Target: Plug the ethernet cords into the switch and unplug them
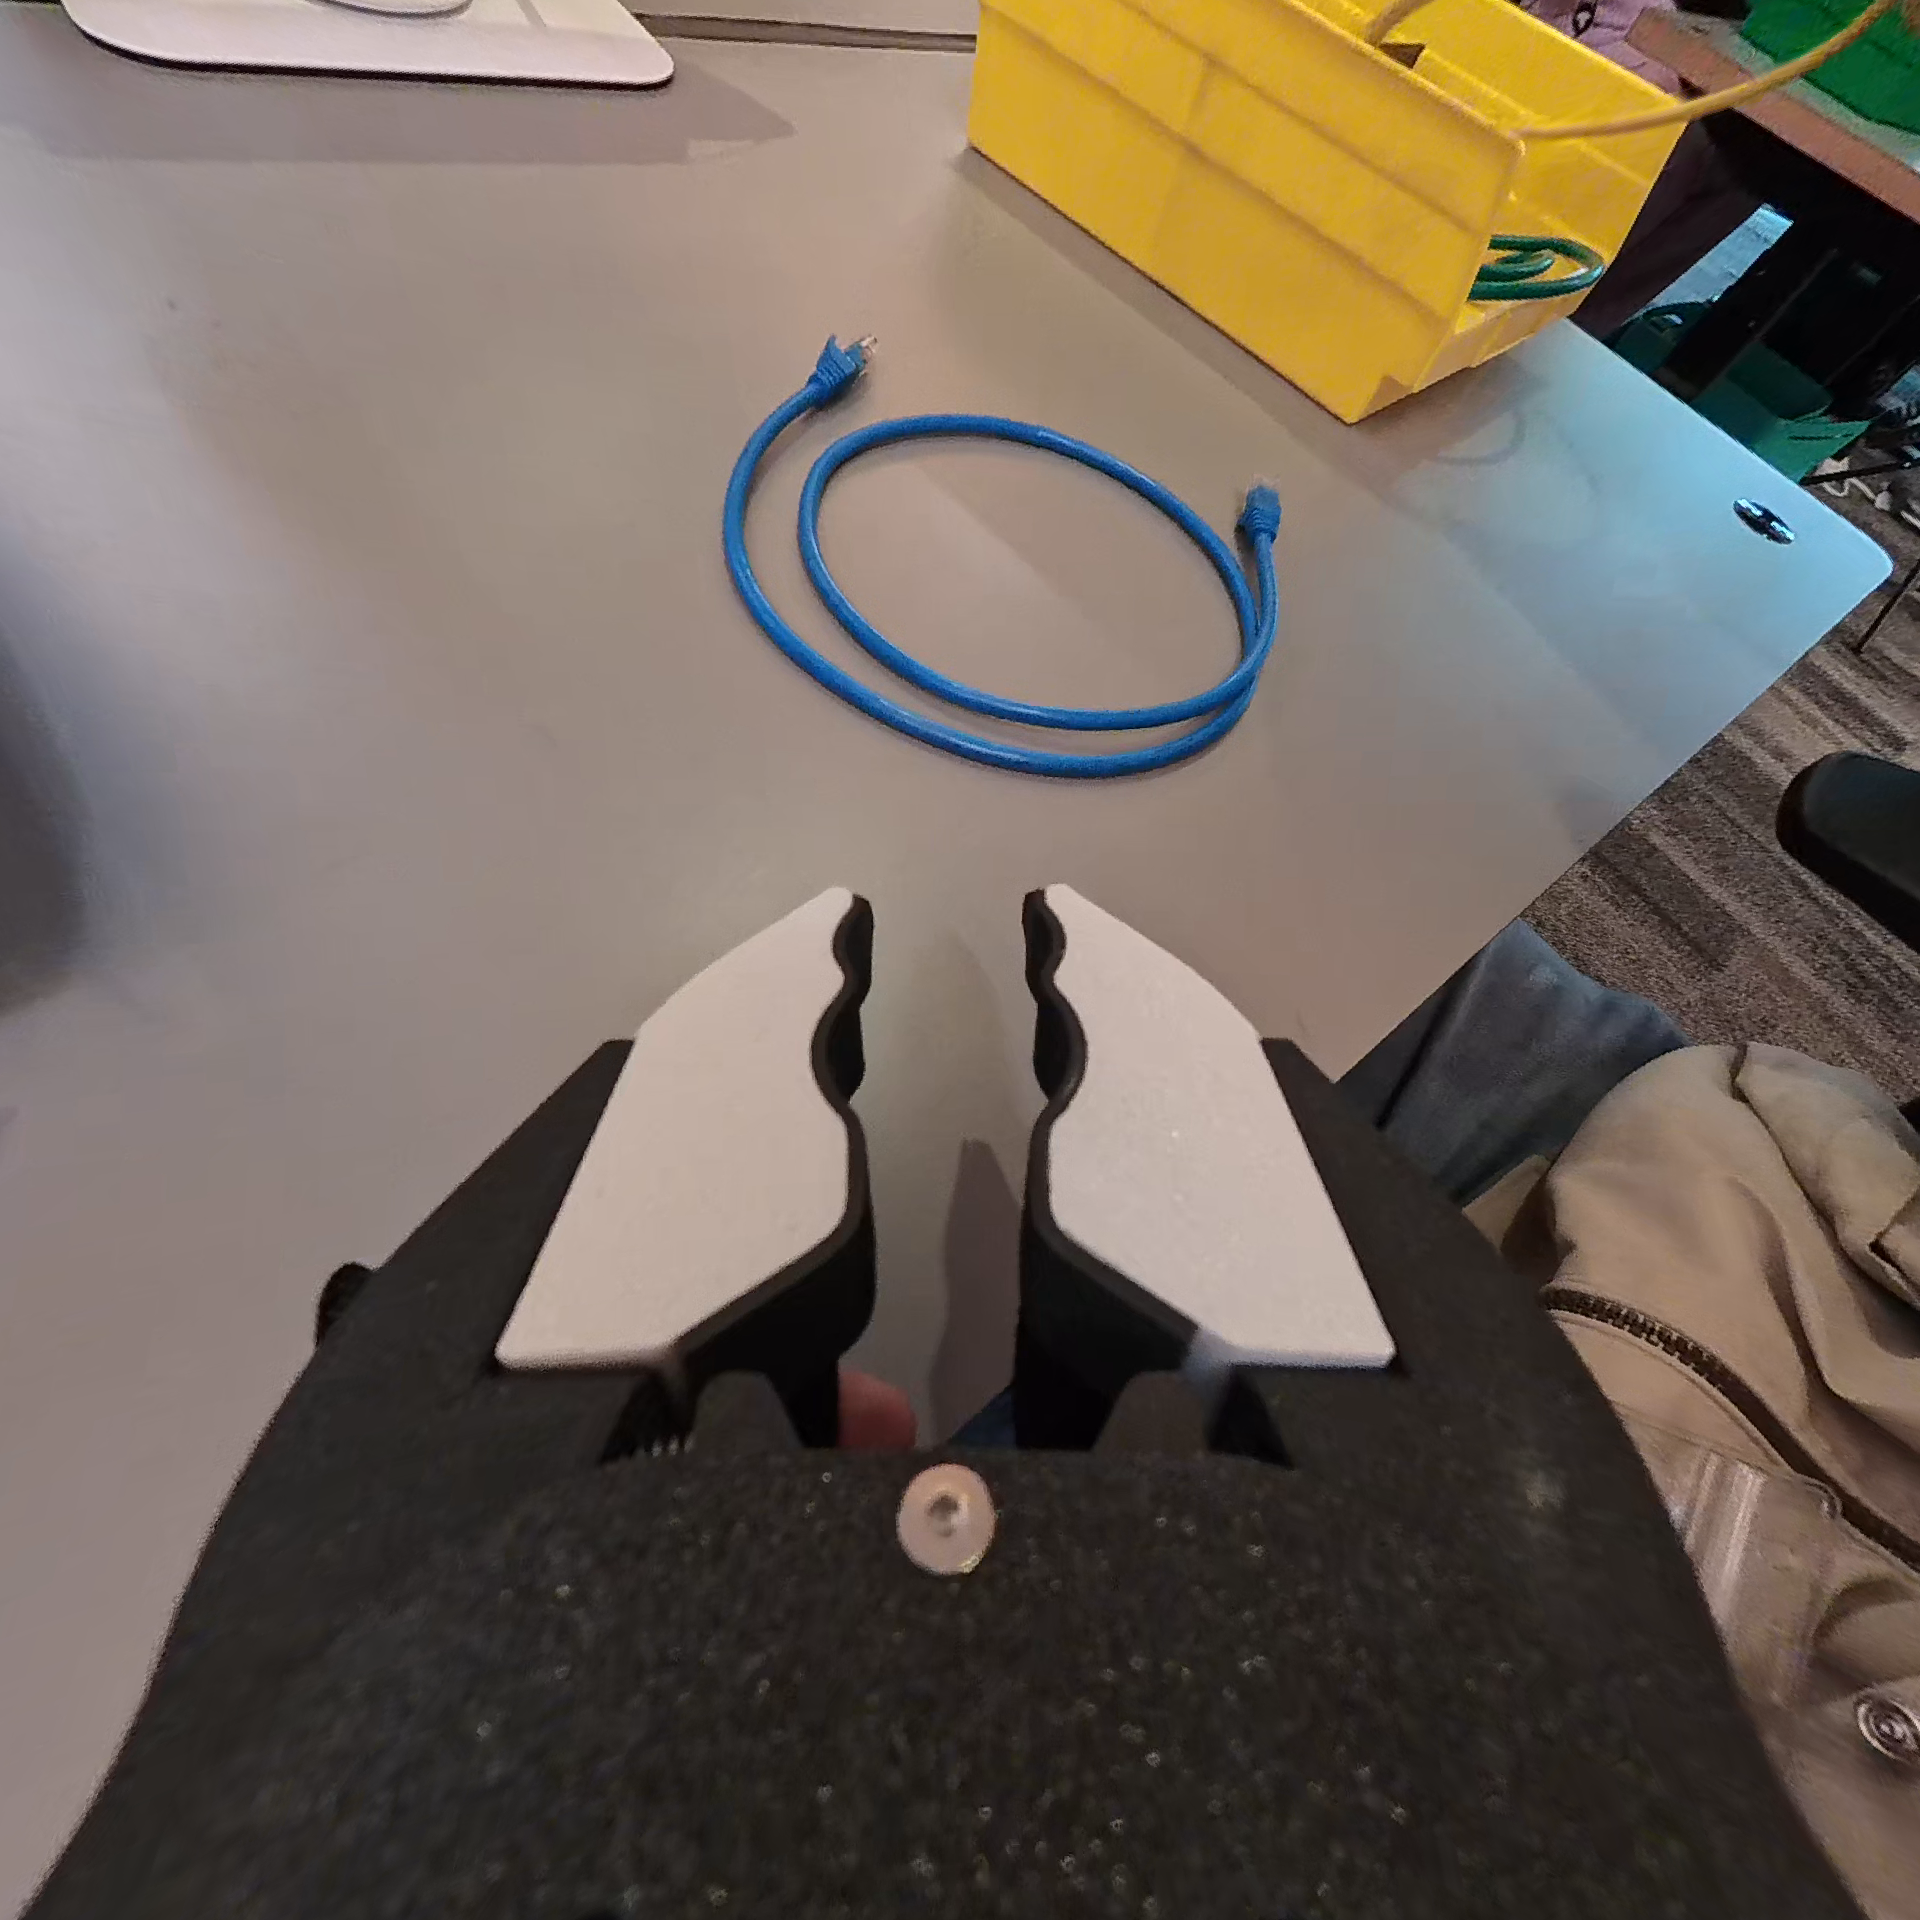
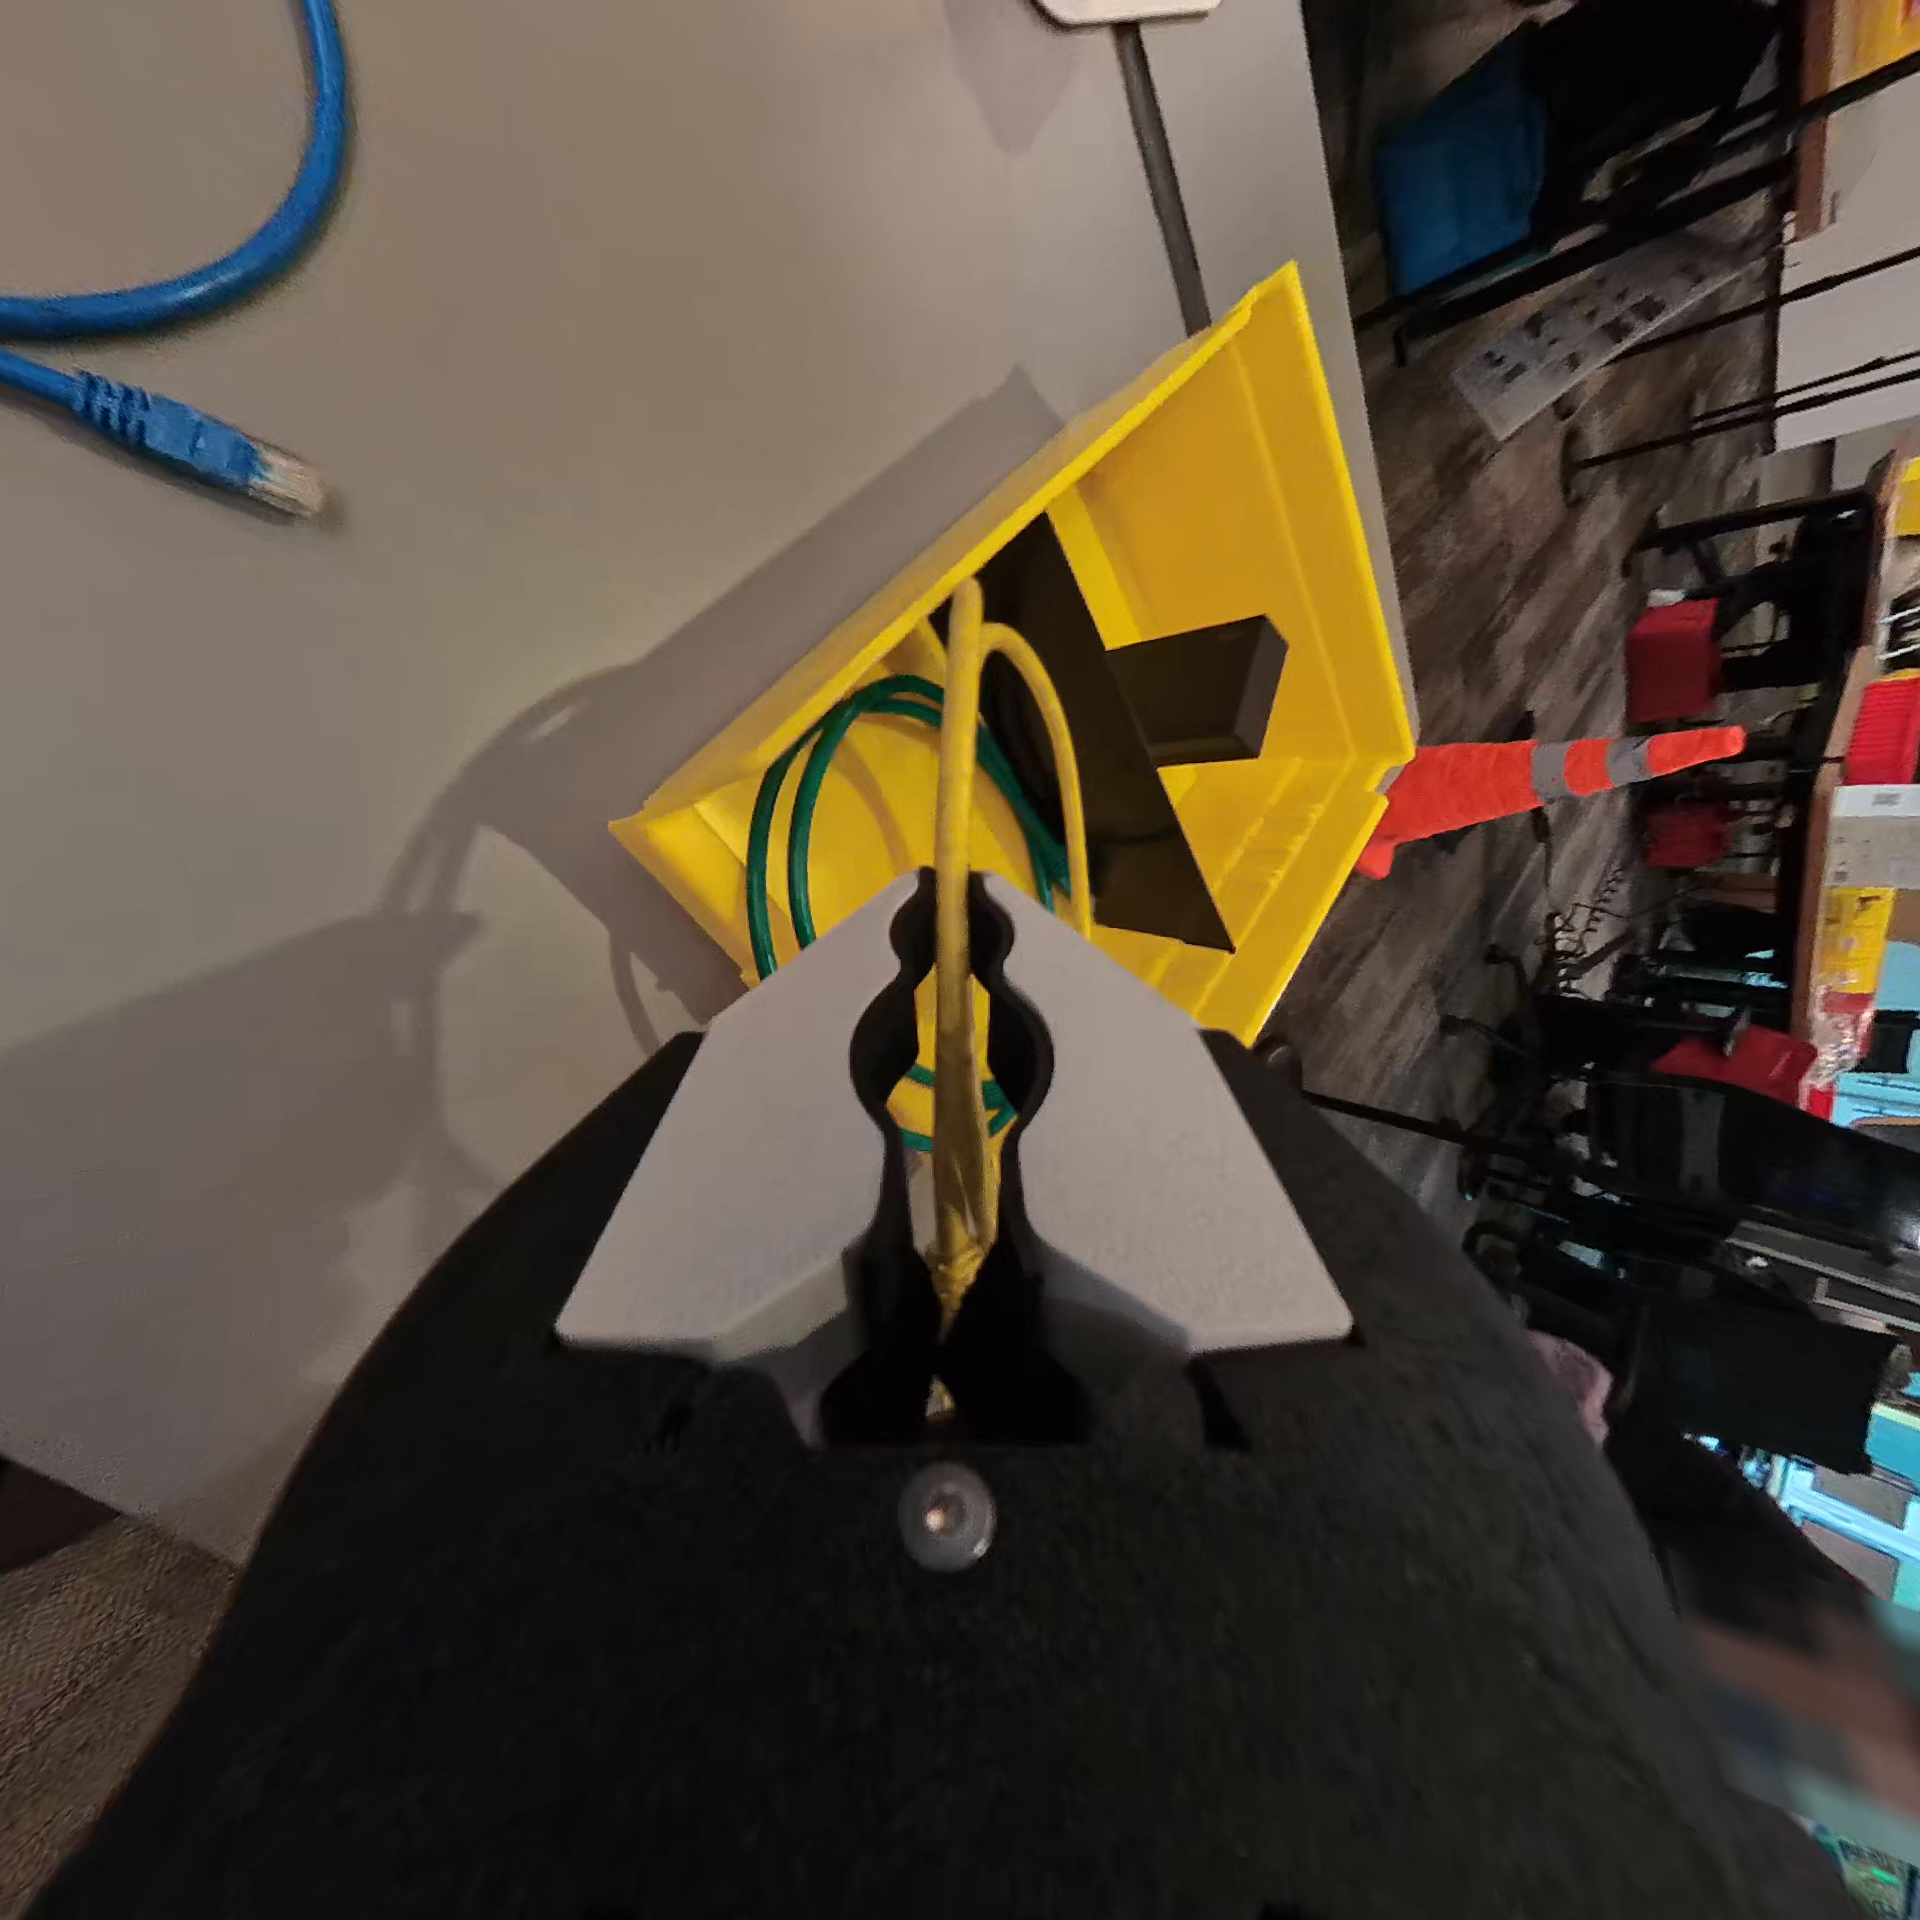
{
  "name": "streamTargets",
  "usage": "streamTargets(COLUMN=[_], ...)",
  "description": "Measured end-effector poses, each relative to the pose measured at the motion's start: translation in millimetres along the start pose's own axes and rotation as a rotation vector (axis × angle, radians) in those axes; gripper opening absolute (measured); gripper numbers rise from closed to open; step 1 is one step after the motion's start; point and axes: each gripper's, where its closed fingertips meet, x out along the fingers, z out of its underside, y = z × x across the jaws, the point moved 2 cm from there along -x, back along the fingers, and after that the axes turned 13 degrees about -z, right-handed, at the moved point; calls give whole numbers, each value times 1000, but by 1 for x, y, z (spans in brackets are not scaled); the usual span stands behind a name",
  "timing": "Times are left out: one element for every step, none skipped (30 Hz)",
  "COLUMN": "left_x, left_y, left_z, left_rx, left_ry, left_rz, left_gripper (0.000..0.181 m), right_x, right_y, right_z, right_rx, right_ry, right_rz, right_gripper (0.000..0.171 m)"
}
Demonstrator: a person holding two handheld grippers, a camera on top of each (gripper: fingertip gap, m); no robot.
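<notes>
While no writing shows, right gripper [image 2: 948, 904] pinches yellow cord [image 2: 961, 748].

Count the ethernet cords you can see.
3. A blue cord lies coiled on the grey table; a yellow cord is pinched in the right gripper; a green cord sits in the yellow bin. More may be hidden inside.

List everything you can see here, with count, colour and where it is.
table: one, grey, under everything
blue cord: one, coiled on the table, both plugs free
bin: one, yellow, far right of the table
green cord: one, coiled inside the bin
yellow cord: one, runs out of the bin
black box: one, in the bin
white pad: one, far left
cone: one, orange, on the floor
left gripper: open, empty
right gripper: closed on the yellow cord
</notes>
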Motion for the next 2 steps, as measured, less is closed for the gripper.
streamTargets(left_x=[0,0], left_y=[1,2], left_z=[0,0], left_rx=[2,5], left_ry=[-2,-3], left_rz=[4,6], left_gripper=[28,28], right_x=[3,6], right_y=[2,6], right_z=[6,12], right_rx=[6,-6], right_ry=[-26,-65], right_rz=[0,20], right_gripper=[4,4])
